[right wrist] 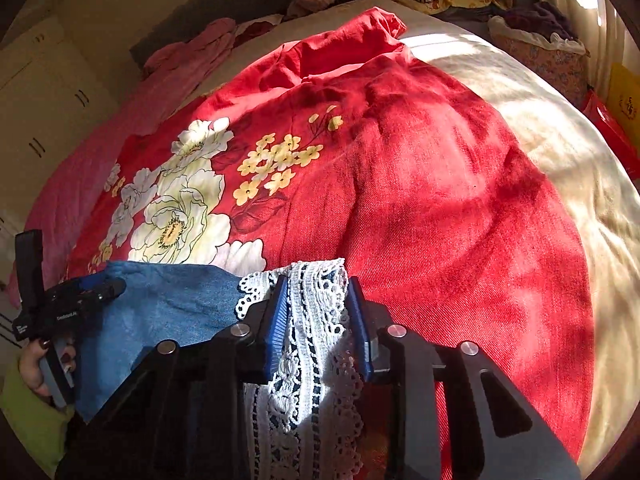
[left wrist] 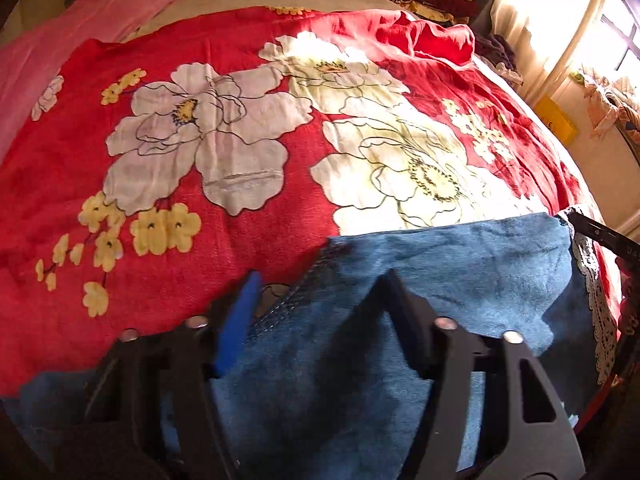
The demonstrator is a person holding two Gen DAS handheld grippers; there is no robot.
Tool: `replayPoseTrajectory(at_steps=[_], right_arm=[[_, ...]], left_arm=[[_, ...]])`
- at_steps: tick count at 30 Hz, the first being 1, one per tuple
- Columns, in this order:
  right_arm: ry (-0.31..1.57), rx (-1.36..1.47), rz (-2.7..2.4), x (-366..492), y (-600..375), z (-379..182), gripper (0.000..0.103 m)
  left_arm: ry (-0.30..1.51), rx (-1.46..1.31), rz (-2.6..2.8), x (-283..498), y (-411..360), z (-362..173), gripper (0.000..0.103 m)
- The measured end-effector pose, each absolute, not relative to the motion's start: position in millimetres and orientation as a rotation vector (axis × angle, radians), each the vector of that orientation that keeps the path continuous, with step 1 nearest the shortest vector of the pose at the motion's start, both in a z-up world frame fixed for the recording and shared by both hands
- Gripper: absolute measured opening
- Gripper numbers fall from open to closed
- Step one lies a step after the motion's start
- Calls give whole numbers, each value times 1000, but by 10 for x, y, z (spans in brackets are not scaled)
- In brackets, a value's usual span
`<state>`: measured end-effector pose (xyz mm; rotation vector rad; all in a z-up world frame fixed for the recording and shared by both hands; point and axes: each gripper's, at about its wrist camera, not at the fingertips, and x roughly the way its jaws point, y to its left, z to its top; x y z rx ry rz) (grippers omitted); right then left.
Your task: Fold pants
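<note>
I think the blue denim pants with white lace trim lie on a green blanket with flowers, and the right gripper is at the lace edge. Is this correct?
Not quite: the floral blanket is red, not green, as the right wrist view shows. The rest holds: the blue denim pants lie on it, and the right gripper has the white lace trim between its fingers.

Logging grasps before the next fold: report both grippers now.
Left gripper: open, jaws wide over the blue denim pants.
Right gripper: shut on the pants' white lace trim.
</note>
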<state>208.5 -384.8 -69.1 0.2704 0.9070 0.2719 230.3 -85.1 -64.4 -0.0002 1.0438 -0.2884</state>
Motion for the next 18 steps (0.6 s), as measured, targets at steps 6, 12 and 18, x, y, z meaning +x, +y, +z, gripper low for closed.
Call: replayPoseTrajectory(at_steps=[6,12,18], right_arm=[[809,230,296,1980,-3860,-376,12],[857,167,259,2188,-3806,-485,12],[923,126,211,2274,-3739,-754,15]], left_arm=[[966,44,-307,2219,-965,-376,6],[969,65,-282,2323,-998,-467,6],[976,101,-257,2321,-1014,-645,12]])
